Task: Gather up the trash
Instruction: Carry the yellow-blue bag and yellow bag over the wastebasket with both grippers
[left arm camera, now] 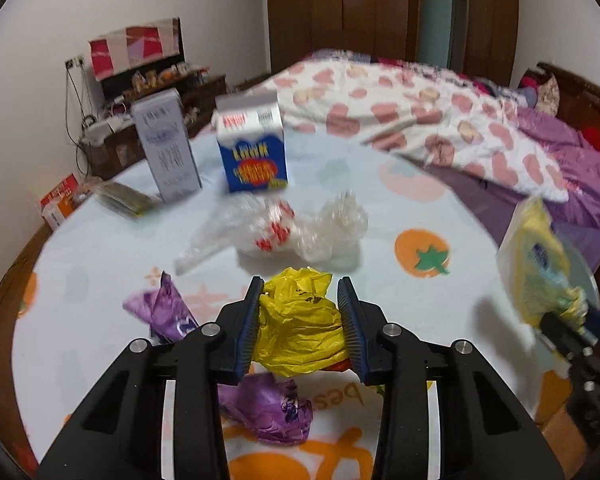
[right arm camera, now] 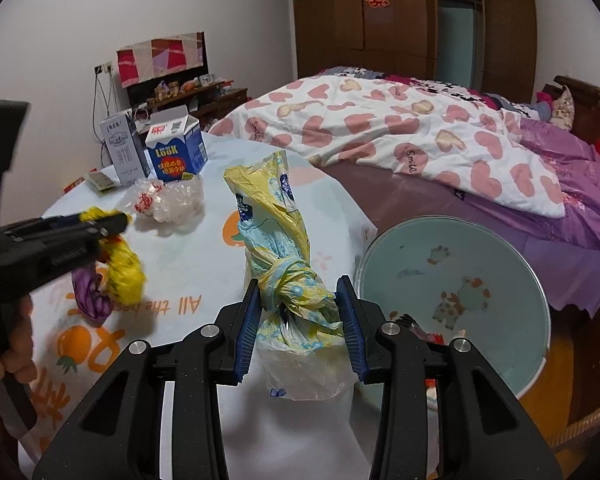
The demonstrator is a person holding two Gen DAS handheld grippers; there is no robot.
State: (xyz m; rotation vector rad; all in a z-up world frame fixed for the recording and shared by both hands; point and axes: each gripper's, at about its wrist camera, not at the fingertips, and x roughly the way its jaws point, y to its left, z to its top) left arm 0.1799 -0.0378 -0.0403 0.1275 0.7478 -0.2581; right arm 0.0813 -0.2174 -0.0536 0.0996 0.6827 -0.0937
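My left gripper [left arm camera: 300,292] is shut on a crumpled yellow plastic bag [left arm camera: 300,328], held just above the table; it also shows in the right wrist view [right arm camera: 124,272]. Purple wrappers [left arm camera: 164,312] [left arm camera: 268,404] lie beside and under it. My right gripper [right arm camera: 300,292] is shut on a knotted yellow and blue plastic bag [right arm camera: 276,216], which stands up between the fingers; it shows at the right of the left wrist view [left arm camera: 540,264]. A clear crumpled bag [left arm camera: 284,232] lies mid-table. A light blue bin [right arm camera: 452,304] stands right of the table.
A blue milk carton [left arm camera: 254,148] and a grey carton [left arm camera: 166,144] stand at the table's far side, with a flat packet [left arm camera: 124,200] to their left. A bed with a heart-print quilt [right arm camera: 400,136] lies to the right. Wardrobes stand behind.
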